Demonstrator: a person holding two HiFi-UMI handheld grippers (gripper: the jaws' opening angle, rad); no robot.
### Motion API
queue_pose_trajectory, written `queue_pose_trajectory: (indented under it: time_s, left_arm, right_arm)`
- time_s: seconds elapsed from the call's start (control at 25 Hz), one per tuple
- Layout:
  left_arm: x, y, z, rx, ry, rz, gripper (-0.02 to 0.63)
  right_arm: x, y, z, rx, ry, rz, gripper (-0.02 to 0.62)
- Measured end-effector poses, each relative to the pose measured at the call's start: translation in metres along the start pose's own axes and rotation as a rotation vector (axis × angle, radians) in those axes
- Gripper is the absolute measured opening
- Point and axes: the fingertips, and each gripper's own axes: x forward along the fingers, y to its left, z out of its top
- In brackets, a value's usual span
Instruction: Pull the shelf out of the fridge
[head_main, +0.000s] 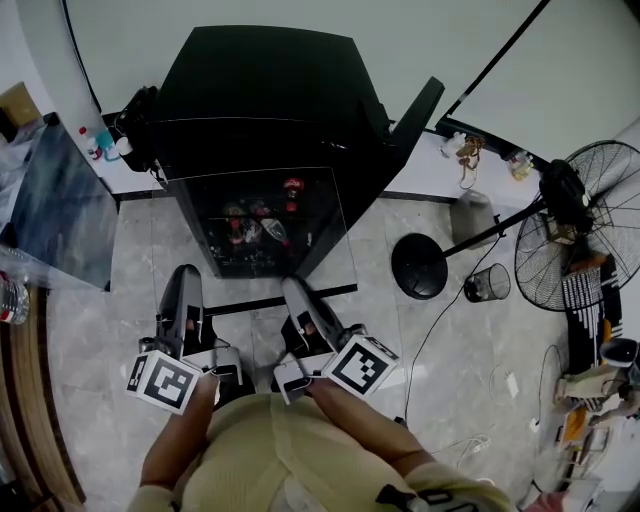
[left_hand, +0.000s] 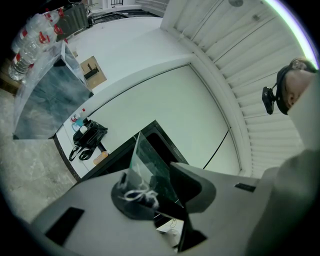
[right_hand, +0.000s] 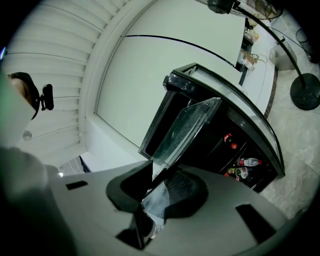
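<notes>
Glass shelf; bottles inside fridge

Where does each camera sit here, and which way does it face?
Head view: on the person's head, facing steeply down at the open fridge and pulled-out glass shelf; both arms, left gripper and right gripper show.
Left gripper view: on the left gripper, looking along its jaws, clamped on the glass shelf, towards the fridge; the person's head shows at right.
Right gripper view: on the right gripper, jaws clamped on the glass shelf, facing the fridge; head at left.
Shared: all three show shelf and fridge.
</notes>
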Motion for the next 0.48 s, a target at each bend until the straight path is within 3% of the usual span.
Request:
queue_pose_trajectory:
  time_s: [0.48]
  left_arm:
    - [-0.0004,0.0046,-0.0021,-0.011,0.001,0.009,0.084]
  right_arm:
    - [0.0008,-0.0030,-0.0019,-0.004,0.005,-0.008,0.084]
